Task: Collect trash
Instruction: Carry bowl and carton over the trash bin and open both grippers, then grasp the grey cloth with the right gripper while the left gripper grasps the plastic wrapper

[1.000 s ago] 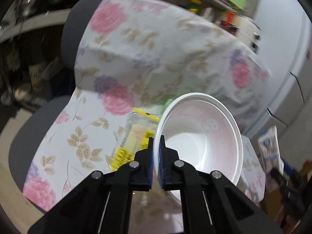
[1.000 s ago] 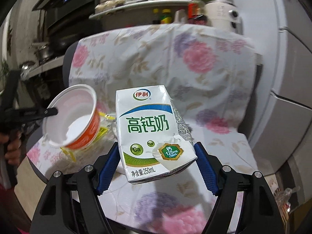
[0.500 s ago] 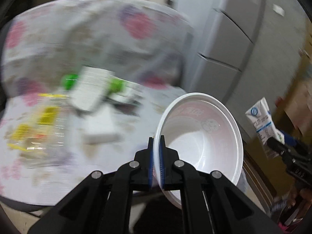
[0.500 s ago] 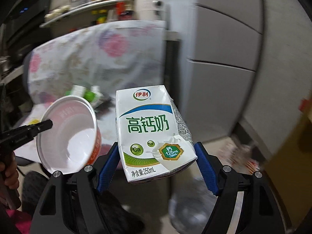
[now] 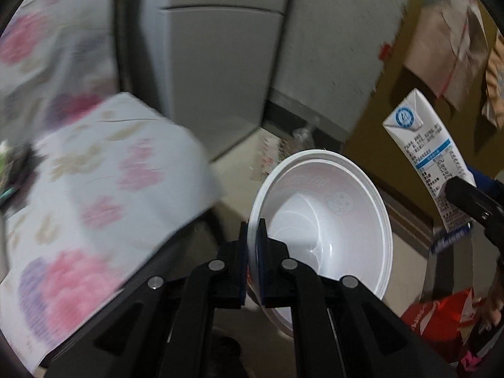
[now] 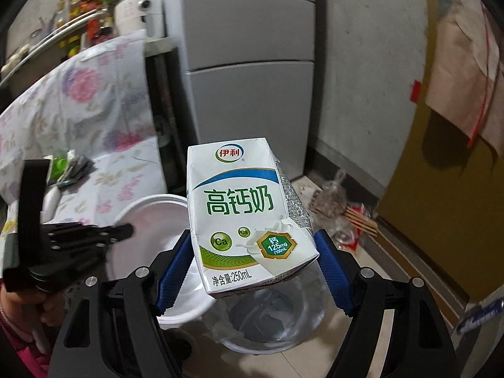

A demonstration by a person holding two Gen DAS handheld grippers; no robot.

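my right gripper has its fingers spread wide and clamped on the milk carton, above the bin, ready to drop. my left gripper is nearly closed, pinching the bowl by its rim, just beside the bin.

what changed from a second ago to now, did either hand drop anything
Nothing was dropped. Both hands swung away from the flowered chair cover toward the fridge; a lined bin now shows on the floor beneath the milk carton. The left gripper stays pinched on the rim of the white bowl, and the right gripper still holds the carton between its wide-set jaws.
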